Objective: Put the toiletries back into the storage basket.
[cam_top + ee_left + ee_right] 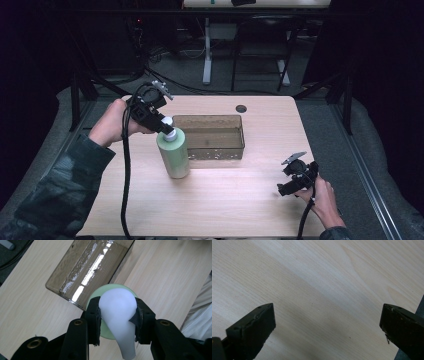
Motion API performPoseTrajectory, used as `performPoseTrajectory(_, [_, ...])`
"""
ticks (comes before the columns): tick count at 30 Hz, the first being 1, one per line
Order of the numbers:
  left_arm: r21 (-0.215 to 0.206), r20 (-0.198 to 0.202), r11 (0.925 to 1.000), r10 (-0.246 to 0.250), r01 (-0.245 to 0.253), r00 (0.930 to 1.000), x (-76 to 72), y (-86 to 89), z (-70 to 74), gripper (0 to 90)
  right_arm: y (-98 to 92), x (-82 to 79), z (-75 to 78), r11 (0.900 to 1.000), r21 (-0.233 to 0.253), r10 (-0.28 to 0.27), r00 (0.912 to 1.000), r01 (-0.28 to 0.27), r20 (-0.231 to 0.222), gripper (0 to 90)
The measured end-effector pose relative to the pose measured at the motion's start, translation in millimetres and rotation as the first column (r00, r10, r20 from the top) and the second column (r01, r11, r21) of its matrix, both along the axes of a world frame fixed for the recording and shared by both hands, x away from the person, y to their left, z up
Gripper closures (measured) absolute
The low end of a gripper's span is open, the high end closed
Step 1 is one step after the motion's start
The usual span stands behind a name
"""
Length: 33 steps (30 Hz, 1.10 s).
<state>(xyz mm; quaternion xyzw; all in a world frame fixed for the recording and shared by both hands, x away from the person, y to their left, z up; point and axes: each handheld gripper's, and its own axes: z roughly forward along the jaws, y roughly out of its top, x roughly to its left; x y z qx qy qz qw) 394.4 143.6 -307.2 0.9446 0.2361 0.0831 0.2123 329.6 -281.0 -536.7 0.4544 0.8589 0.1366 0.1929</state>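
At table centre-left, high view: left gripper [166,126], jaws pressed onto the white pump cap [169,130] of a pale green bottle [174,152]. Left gripper view: both black jaws flank the cap [117,315] and touch its two sides; the cap's spout tapers toward 6 o'clock of that view; the bottle's green shoulder [105,288] shows beneath the cap.
Bottle: upright on the wooden table [240,200], long axis vertical, directly under the left gripper.
Tray: clear brownish rectangular tray [210,136], just beside the bottle at its 3 o'clock; long axis runs 9 to 3 in the high view.
Right gripper [292,186]: at 4 o'clock from the bottle, well apart, near the table's front right. Right gripper view: jaws spread wide [327,322], nothing between them, bare wood below.
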Motion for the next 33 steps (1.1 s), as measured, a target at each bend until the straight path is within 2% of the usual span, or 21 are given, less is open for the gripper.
performPoseTrajectory(8, [0.008, 0.006, 0.9999, -0.01, 0.01, 0.9999, -1.5, 1.1, 7.3, 62.6, -2.4, -1.0, 1.3, 1.0, 0.002, -0.001, 1.0, 0.001, 0.003, 0.0])
performPoseTrajectory(14, [-0.001, 0.019, 1.0, -0.009, 0.009, 0.9998, -3.0, 1.9, 12.5, 62.7, -2.8, -2.3, 3.0, 1.0, 0.005, -0.006, 0.9999, 0.006, 0.01, 0.0])
performPoseTrajectory(24, [0.012, 0.015, 0.9998, -0.013, 0.013, 0.9998, -2.1, 2.3, 19.2, 62.6, -3.3, -2.2, 1.8, 1.0, -0.005, -0.001, 1.0, 0.002, 0.007, 0.0])
performPoseTrajectory(33, [0.02, 0.03, 0.9996, -0.021, 0.02, 0.9993, -2.8, 2.1, 28.4, 62.7, -3.5, -2.4, 1.8, 1.0, -0.008, -0.003, 1.0, 0.003, 0.005, 0.0])
